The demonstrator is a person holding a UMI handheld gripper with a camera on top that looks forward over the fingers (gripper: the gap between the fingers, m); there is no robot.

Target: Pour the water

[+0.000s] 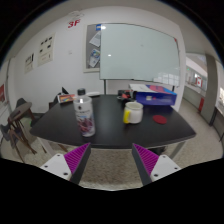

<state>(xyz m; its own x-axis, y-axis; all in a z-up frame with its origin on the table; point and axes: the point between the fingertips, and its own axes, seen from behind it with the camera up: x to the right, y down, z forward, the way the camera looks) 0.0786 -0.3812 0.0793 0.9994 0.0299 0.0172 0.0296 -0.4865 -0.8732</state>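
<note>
Clear plastic bottle (85, 113) stands upright on the dark table (60, 128), ahead and slightly left of your gripper (112, 160) — fingers spread, holding nothing — yellow cup (132, 112) to its right.

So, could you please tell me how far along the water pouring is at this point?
Nothing looks done yet. The water bottle stands upright and capped on the dark table, apart from the yellow cup. In hand: the hand-held gripper is open and empty, short of the table edge, facing both. Left: grasp the bottle, uncap it if needed, and pour into the cup.
</note>
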